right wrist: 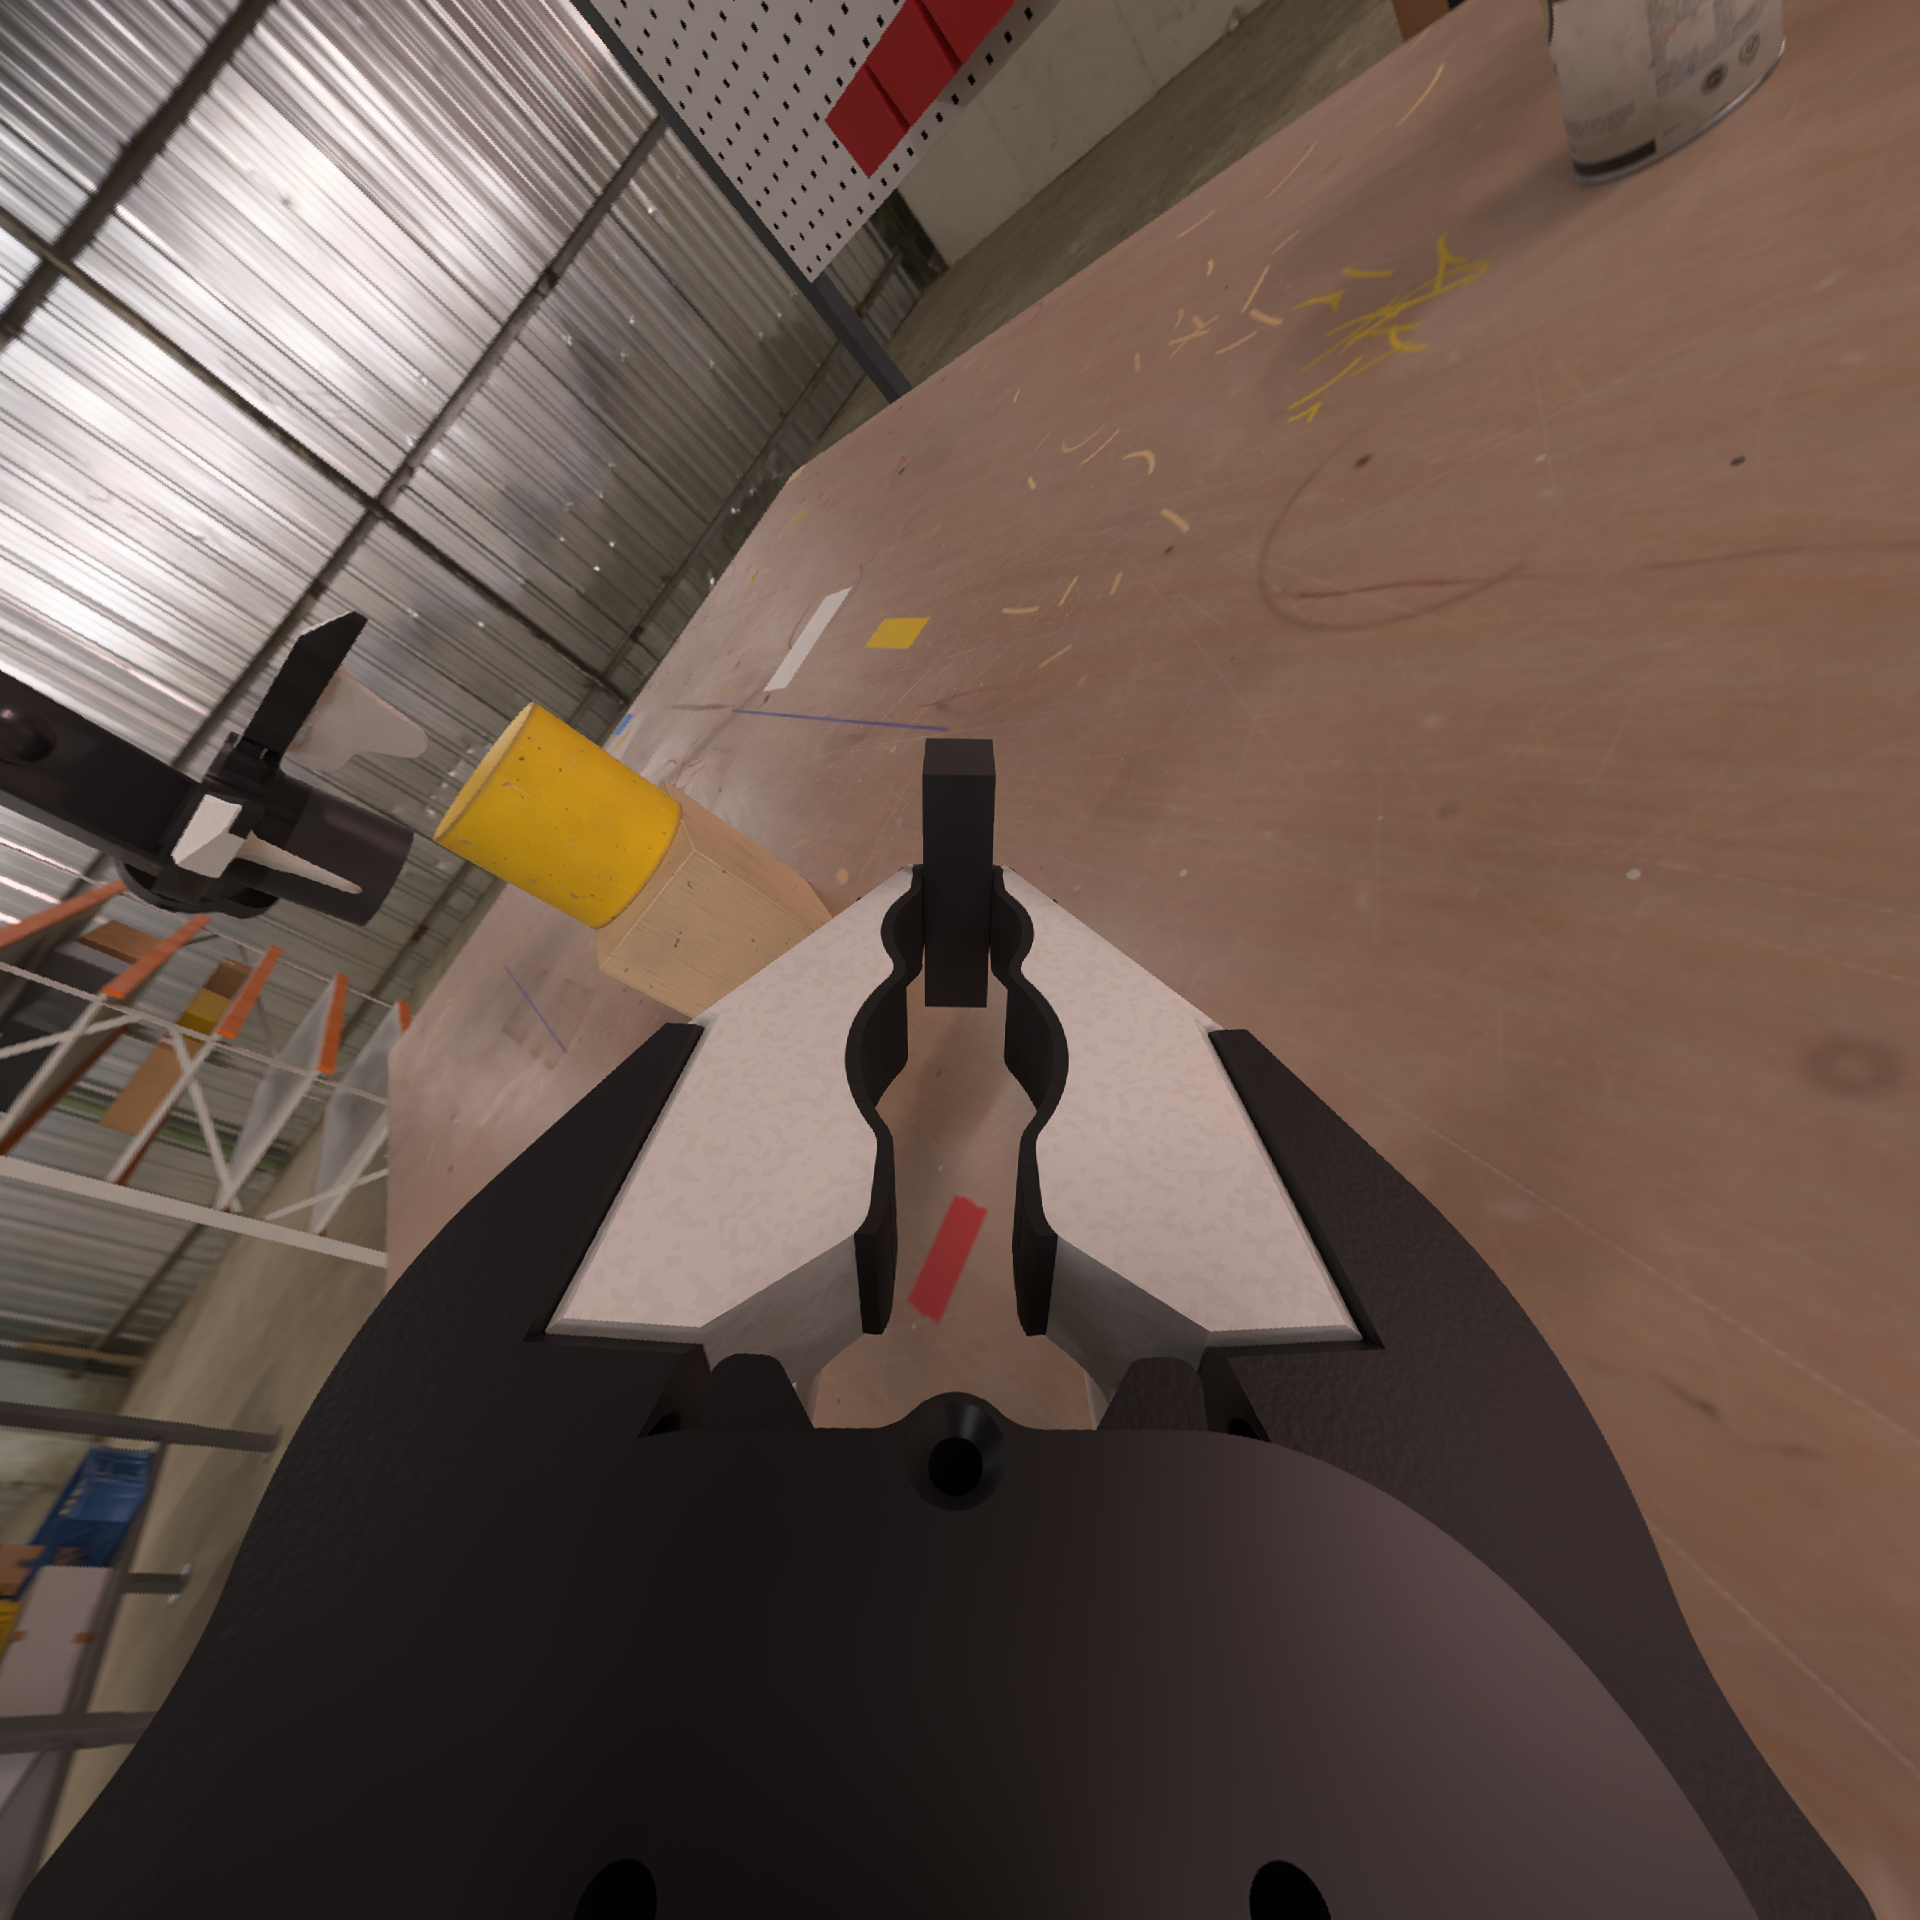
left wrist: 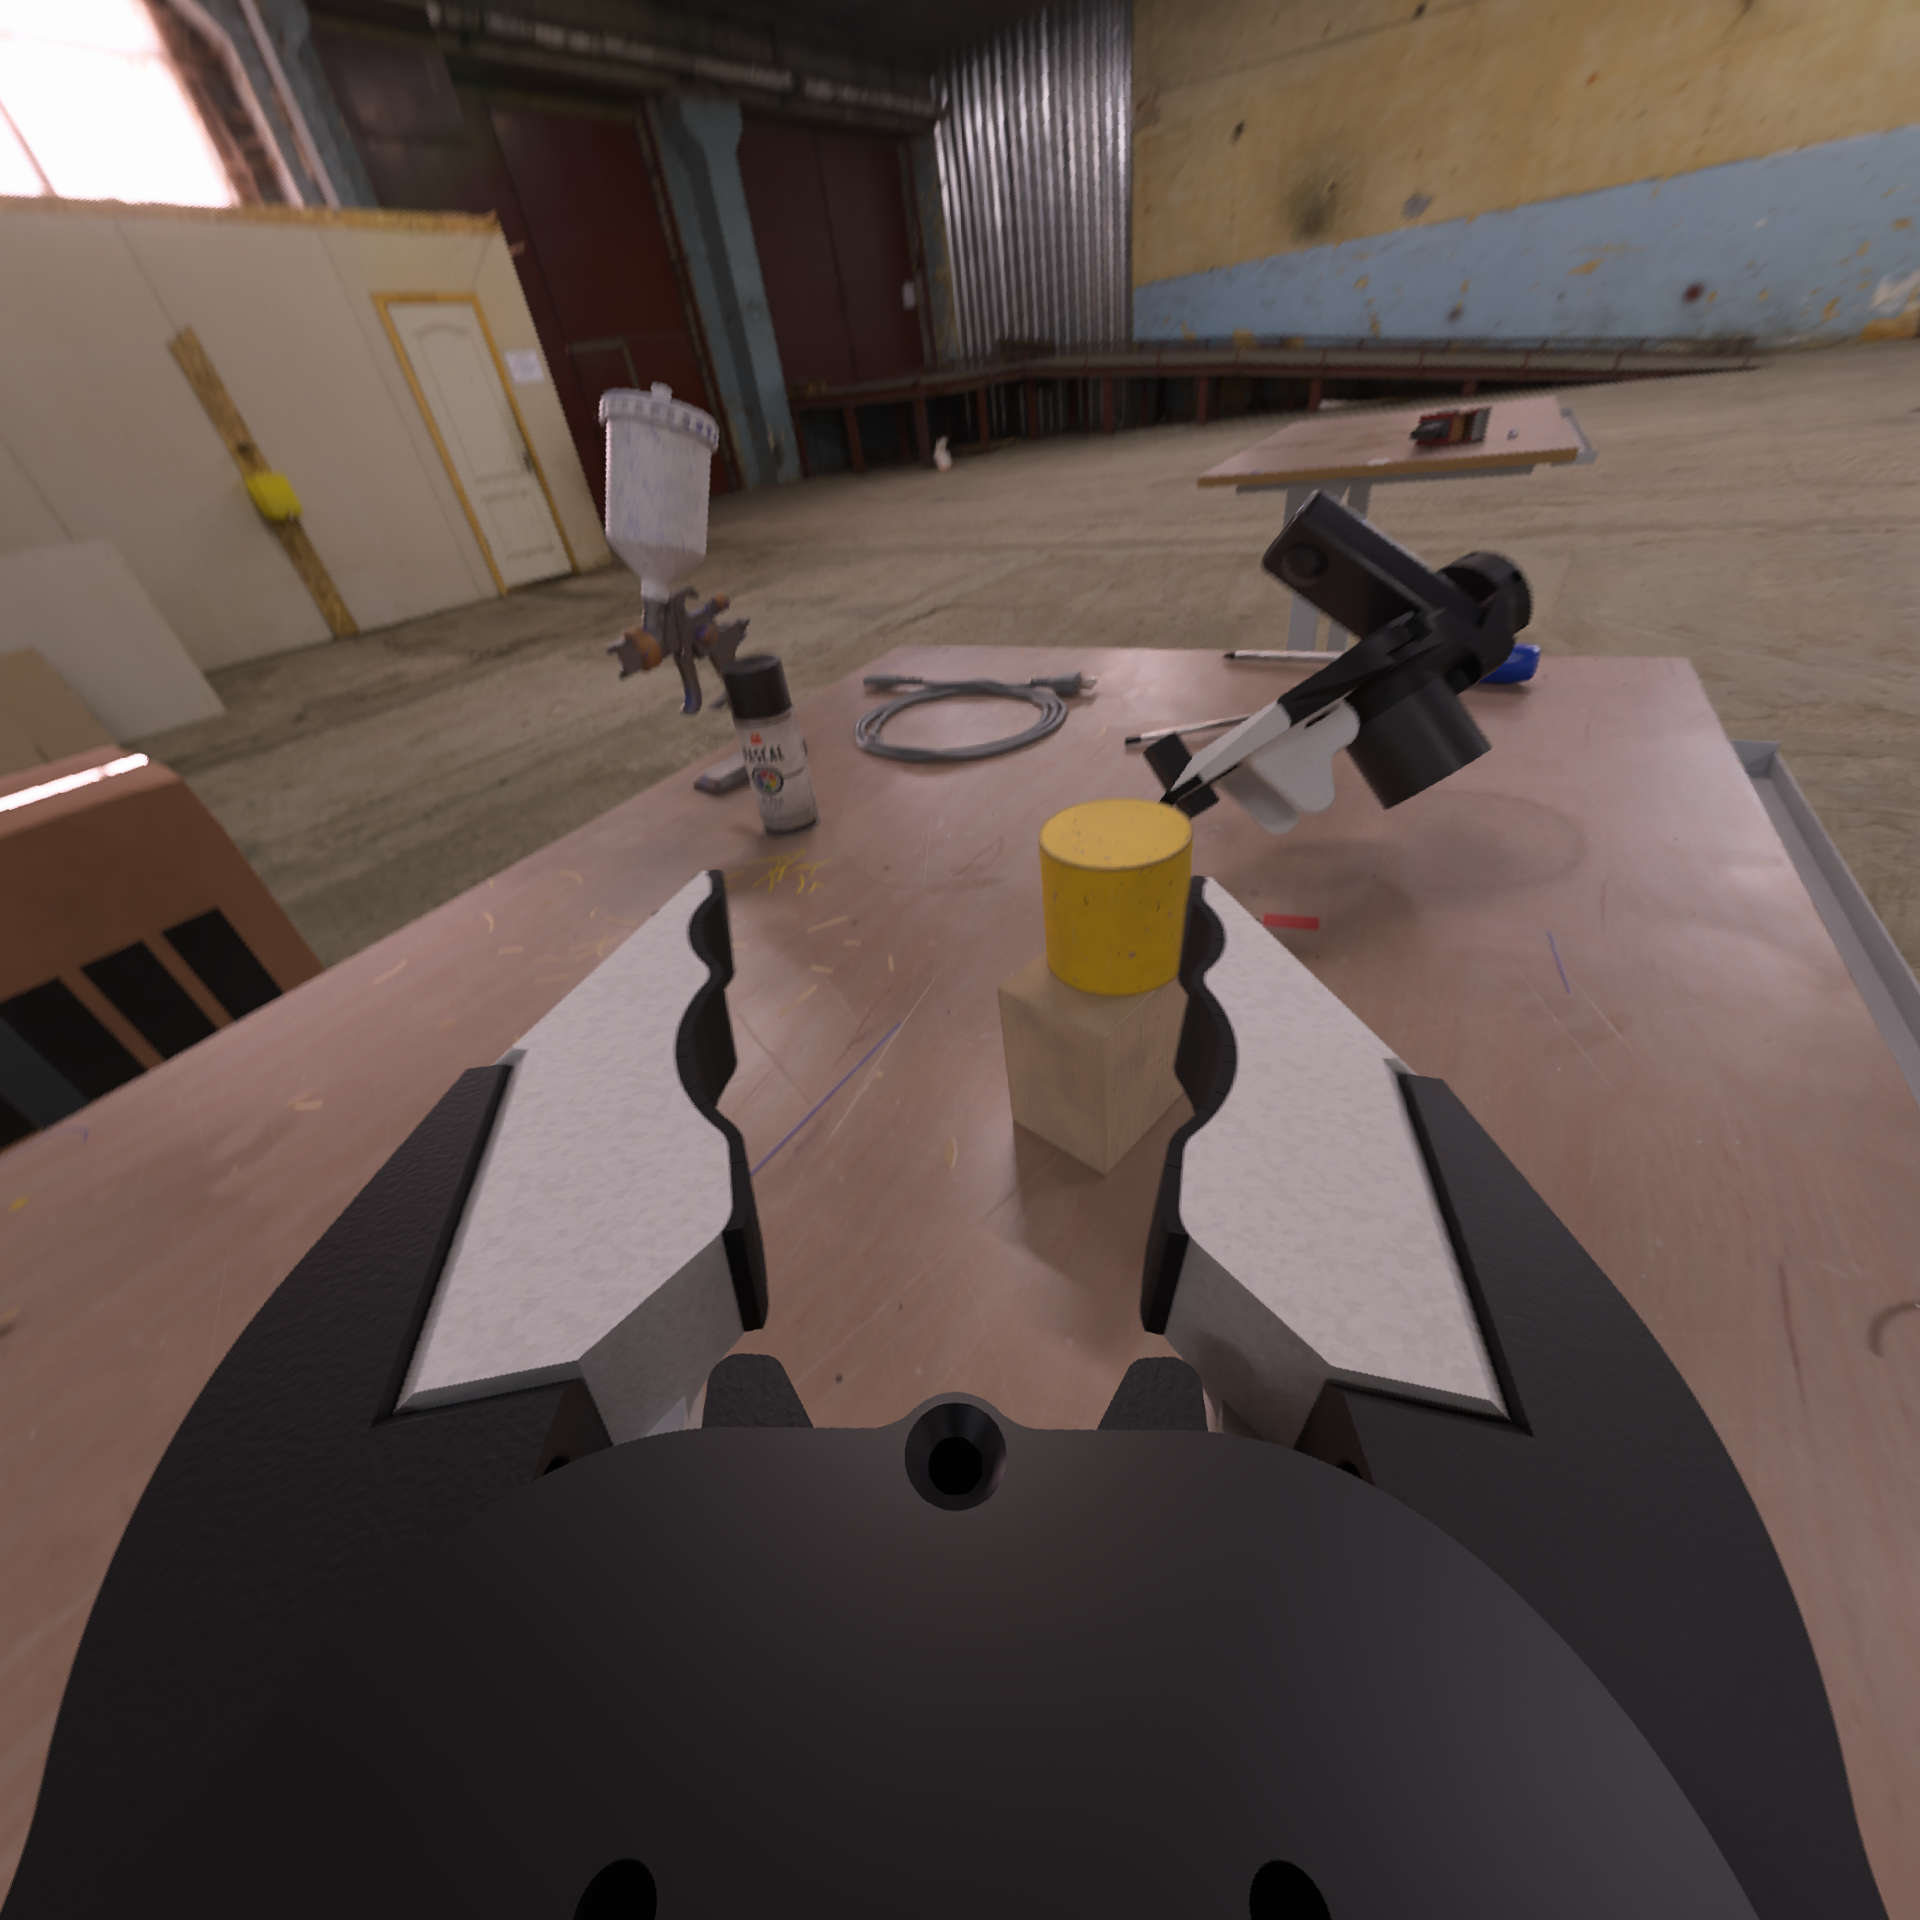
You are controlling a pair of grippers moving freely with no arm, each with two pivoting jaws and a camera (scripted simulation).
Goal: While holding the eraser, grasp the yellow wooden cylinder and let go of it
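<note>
The yellow wooden cylinder (left wrist: 1117, 904) stands upright on a pale wooden cube (left wrist: 1091, 1070) on the table. My left gripper (left wrist: 958, 894) is open and empty. The cylinder sits just inside its right finger (left wrist: 1247, 997), near the tips, and the left finger is well clear of it. My right gripper (right wrist: 956, 883) is shut on the black eraser (right wrist: 956, 862) and holds it above the table. In the left wrist view the right gripper (left wrist: 1179, 779) hovers just behind the cylinder with the eraser (left wrist: 1169, 756). The right wrist view shows the cylinder (right wrist: 561, 821), cube (right wrist: 707, 925) and left gripper (right wrist: 358, 764).
A spray can (left wrist: 769, 748), a spray gun (left wrist: 665, 540) and a coiled grey cable (left wrist: 956, 717) lie at the far left of the table. A red tape strip (left wrist: 1291, 922) is right of the cylinder. A metal tray edge (left wrist: 1818, 883) runs along the right. A paint can (right wrist: 1652, 83) stands far off.
</note>
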